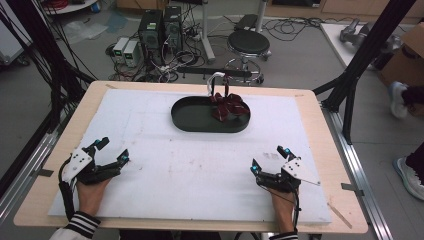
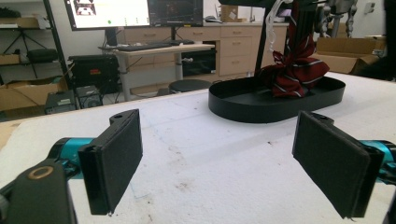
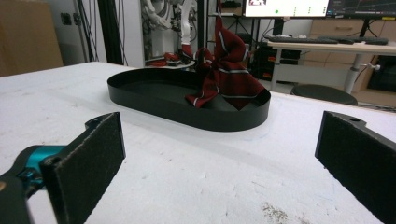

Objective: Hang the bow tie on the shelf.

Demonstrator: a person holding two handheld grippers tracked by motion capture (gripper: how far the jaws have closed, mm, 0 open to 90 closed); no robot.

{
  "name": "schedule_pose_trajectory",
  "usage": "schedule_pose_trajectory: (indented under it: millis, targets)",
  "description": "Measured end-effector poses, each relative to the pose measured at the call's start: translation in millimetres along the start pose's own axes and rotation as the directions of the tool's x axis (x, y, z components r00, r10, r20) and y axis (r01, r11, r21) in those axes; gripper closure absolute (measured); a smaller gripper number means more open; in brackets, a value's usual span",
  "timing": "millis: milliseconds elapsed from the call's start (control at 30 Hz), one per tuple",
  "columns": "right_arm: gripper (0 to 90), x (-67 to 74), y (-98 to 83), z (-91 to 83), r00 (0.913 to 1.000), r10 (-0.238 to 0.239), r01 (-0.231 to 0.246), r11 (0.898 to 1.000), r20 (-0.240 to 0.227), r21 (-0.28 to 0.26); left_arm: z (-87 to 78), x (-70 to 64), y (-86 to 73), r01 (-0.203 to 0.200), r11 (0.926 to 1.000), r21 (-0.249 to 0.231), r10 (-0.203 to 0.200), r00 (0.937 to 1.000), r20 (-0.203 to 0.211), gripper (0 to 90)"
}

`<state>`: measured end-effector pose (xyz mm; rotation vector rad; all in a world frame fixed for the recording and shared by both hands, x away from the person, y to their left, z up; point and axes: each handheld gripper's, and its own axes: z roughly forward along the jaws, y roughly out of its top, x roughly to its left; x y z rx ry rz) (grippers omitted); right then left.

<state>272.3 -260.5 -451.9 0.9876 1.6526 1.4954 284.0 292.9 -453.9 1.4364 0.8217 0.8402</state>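
Both tongs — left, right — rest low, agape.

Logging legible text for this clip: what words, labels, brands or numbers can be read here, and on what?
None can be read.
Monitors behind the table: screen content too blurred.
Computer towers on the floor: any marks too small.
Black oval tray, striped red cloth, left gripper, right gripper: no lettering seen.
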Motion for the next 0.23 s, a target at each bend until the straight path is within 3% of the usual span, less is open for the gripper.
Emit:
schedule_pose_trajectory:
  millis: [233]
  targets:
    - [0.4,1.0,-0.3,0.6,0.9999,-0.010,0.010,1.000,0.010,0.005,-0.1,0.0,-0.1,0.002,1.0000,-0.002,-0.002,1.0000,0.000,16.3]
